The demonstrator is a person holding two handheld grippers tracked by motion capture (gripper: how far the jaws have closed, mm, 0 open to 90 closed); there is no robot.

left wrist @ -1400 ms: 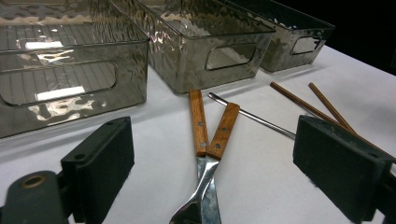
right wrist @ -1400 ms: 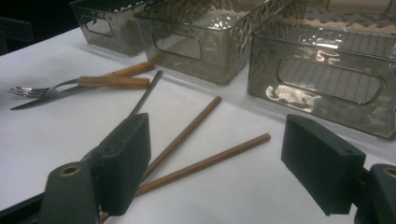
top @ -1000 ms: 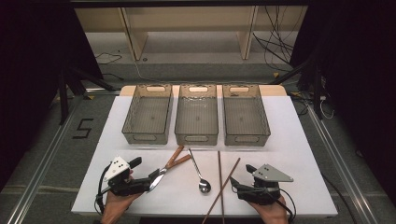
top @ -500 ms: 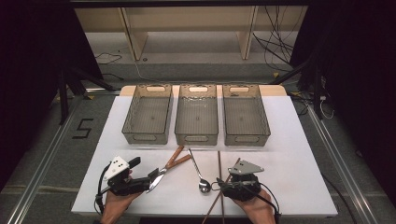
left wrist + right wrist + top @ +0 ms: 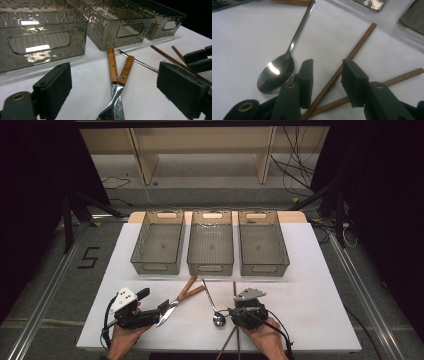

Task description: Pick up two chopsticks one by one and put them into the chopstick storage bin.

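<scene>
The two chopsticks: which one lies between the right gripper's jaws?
The steeper chopstick, whose tip points toward the bins, runs between the right gripper jaws; the flatter one passes beside them.

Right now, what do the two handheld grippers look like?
Both are black. The left gripper carries a white three-cornered plate with dark dots; the right gripper has a grey one. Each has two flat, rectangular black pads with brass-coloured pivot rivets and a trailing black cable. No sleeves are visible.

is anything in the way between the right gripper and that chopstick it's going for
Nothing visible blocks it. In the right gripper view the right gripper is open with its jaws either side of the chopstick. The spoon lies just outside one jaw, and a second chopstick crosses underneath, so either could get nudged.
</scene>
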